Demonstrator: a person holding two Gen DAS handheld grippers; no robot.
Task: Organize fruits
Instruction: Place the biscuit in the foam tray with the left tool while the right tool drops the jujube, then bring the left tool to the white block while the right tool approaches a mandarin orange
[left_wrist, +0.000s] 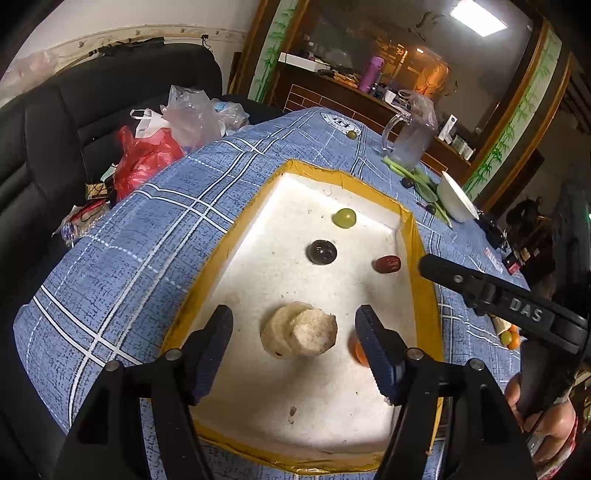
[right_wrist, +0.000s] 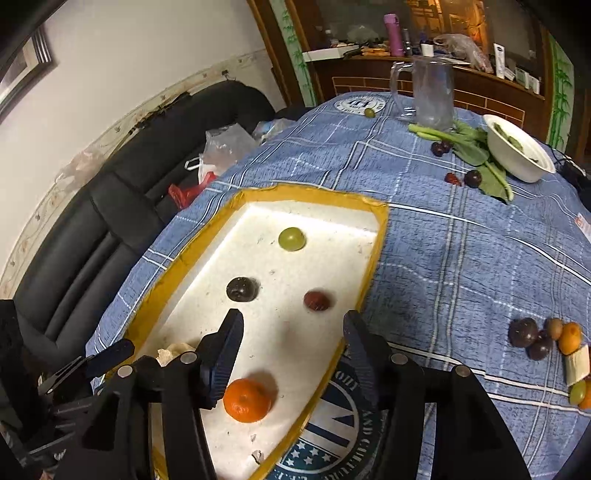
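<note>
A white foam tray (left_wrist: 280, 417) with a yellow taped rim (right_wrist: 314, 194) lies on the blue plaid tablecloth. In it are a green grape (left_wrist: 344, 217) (right_wrist: 291, 239), a dark plum (left_wrist: 321, 252) (right_wrist: 242, 289), a red date (left_wrist: 386, 264) (right_wrist: 317, 300), a pale peeled banana piece (left_wrist: 299, 334) and an orange tangerine (right_wrist: 246, 400), half hidden behind a finger in the left wrist view (left_wrist: 356, 349). My left gripper (left_wrist: 293, 332) is open above the banana piece. My right gripper (right_wrist: 293, 334) is open and empty above the tray, the tangerine just below its left finger.
More loose fruit (right_wrist: 546, 338) lies in a cluster on the cloth to the right of the tray. At the far end stand a glass pitcher (right_wrist: 430, 94), leafy greens (right_wrist: 472, 151), a white bowl (right_wrist: 517, 153) and small dark fruits (right_wrist: 471, 178). A black sofa with plastic bags (left_wrist: 155, 147) is on the left.
</note>
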